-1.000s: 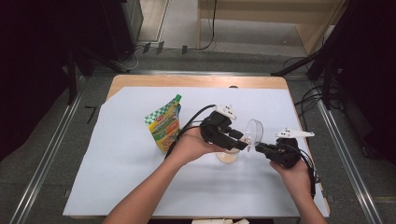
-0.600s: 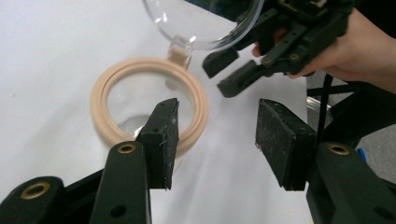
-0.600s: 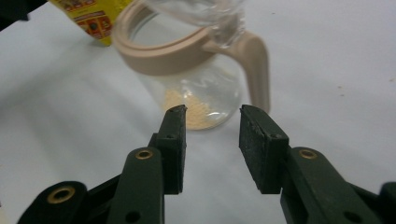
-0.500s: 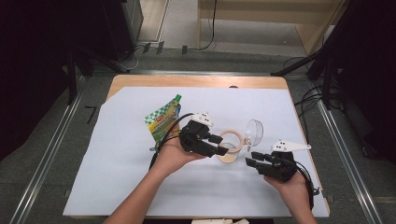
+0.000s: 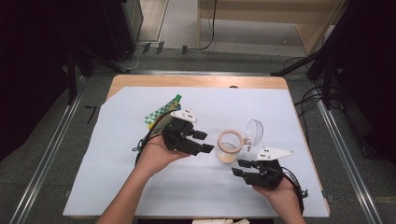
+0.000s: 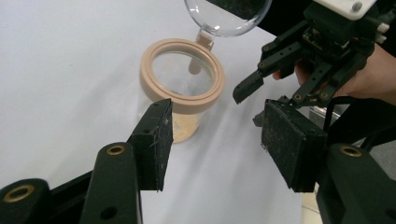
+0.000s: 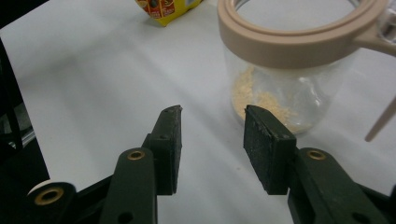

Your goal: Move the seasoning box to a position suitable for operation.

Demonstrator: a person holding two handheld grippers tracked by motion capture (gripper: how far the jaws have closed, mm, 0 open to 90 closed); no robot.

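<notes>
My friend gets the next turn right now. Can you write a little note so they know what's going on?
Left hand-held gripper: open, empty, just left of the jar; jaws just opened wider.
Right hand-held gripper: open, empty, in front of the jar; jaws just opened.
Jar: upright on the white sheet, clear lid flipped open, some tan powder at the bottom.
Packet: flat behind the left hand.
Done: jar opened. Left, probably: packet work, closing the lid.
</notes>
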